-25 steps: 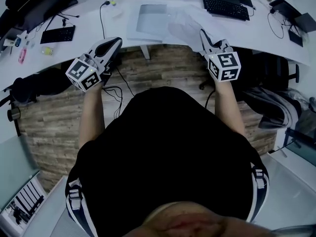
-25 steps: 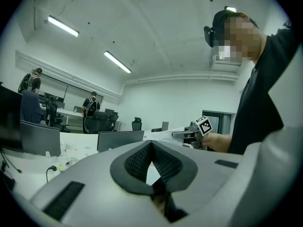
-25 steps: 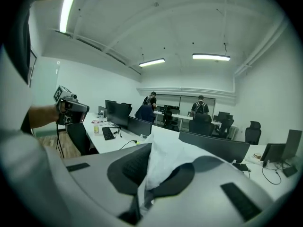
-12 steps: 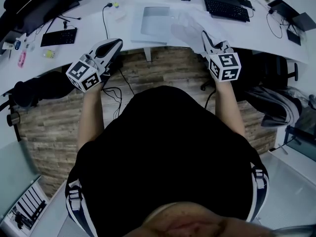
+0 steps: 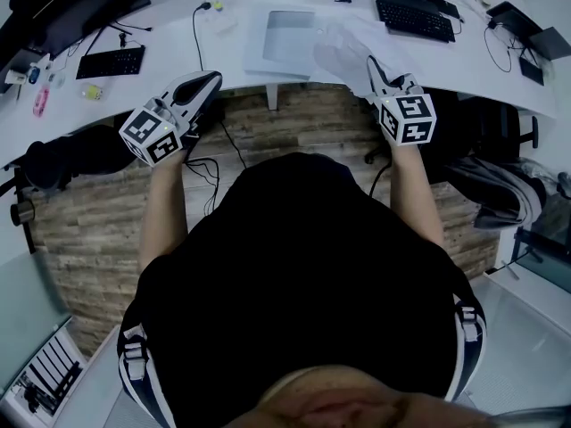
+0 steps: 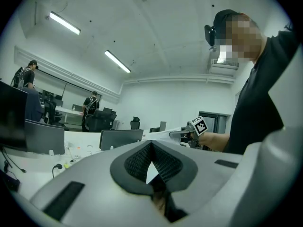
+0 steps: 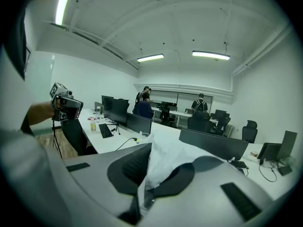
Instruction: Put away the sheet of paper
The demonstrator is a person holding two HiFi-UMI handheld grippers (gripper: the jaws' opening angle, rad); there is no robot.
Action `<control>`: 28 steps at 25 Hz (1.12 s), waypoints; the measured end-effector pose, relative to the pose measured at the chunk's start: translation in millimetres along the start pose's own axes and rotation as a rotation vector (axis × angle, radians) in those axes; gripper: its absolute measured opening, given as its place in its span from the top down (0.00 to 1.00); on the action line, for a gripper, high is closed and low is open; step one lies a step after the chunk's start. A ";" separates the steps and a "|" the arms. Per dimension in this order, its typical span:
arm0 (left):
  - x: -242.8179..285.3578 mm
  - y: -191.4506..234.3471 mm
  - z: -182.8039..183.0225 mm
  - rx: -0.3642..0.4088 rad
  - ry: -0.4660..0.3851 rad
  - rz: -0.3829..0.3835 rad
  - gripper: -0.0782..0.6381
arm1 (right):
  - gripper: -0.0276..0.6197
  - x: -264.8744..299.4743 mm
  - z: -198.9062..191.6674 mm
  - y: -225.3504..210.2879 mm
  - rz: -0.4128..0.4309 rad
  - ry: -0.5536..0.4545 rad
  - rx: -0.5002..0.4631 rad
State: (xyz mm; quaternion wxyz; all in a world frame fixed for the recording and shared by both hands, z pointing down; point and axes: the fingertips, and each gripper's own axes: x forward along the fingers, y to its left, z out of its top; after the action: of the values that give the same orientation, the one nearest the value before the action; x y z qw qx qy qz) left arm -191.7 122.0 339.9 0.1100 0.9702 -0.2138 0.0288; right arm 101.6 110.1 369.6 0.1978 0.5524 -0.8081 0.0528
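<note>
Transport step: right gripper [image 5: 372,64], jaws clamped on paper [image 5: 343,50], at surface [image 5: 161,34] edge; left gripper [image 5: 211,80] jaws closed, empty. Next, likely: lay paper down, release.

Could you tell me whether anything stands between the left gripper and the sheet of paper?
Nothing visible does. The right gripper is shut on the sheet of paper above the desk edge, and only open air lies between it and the left gripper.
</note>
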 end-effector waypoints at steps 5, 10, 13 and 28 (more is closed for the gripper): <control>-5.2 0.3 -6.4 0.003 0.012 -0.017 0.86 | 0.93 3.1 -3.8 6.1 0.001 0.010 0.008; -6.0 2.3 -9.4 -0.033 0.019 -0.022 0.86 | 0.93 8.0 -4.8 7.7 0.007 0.016 0.014; -5.6 3.3 -7.7 -0.048 0.000 -0.030 0.86 | 0.93 11.1 -9.4 6.6 0.010 0.026 0.016; 11.5 17.7 -21.1 -0.082 0.063 -0.044 0.86 | 0.93 38.8 -5.9 -7.1 0.033 0.037 0.020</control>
State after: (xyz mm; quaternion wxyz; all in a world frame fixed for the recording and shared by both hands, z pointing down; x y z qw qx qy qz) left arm -188.9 106.4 365.2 0.1571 0.9680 -0.1899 0.0480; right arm 97.6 75.3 388.6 0.2063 0.5400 -0.8126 0.0742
